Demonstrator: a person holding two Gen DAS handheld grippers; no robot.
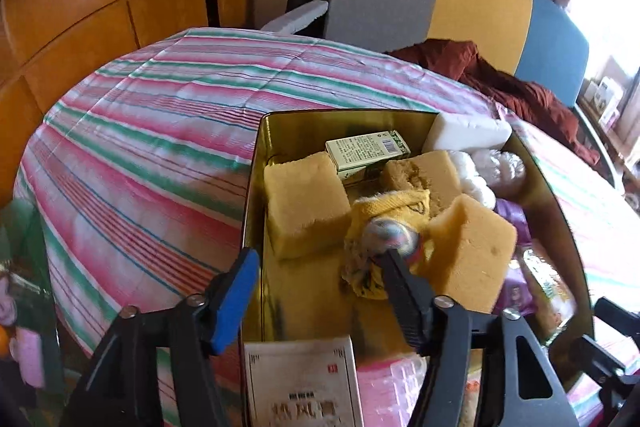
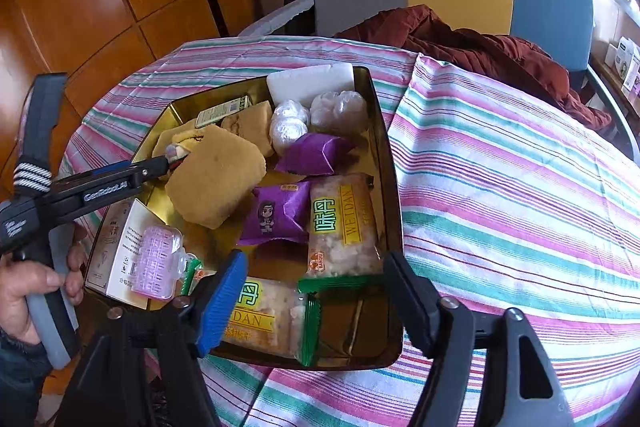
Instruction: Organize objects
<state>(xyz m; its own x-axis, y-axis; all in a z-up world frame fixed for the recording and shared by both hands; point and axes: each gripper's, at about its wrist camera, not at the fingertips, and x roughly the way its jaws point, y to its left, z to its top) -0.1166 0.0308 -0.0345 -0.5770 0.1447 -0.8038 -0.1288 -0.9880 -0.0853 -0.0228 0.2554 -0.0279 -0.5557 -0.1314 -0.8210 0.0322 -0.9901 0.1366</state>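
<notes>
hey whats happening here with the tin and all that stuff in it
A person is sorting small items in a gold tin on a table with a striped cloth. The left gripper is open, reaching into the tin beside a yellow sponge and a yellow rag. The right gripper hovers open over the tin's near end, above the snack packets. Purple packets, wrapped balls and a white block already sit inside.

Both wrist views close, sharing tin (image 1: 256,163)
</notes>
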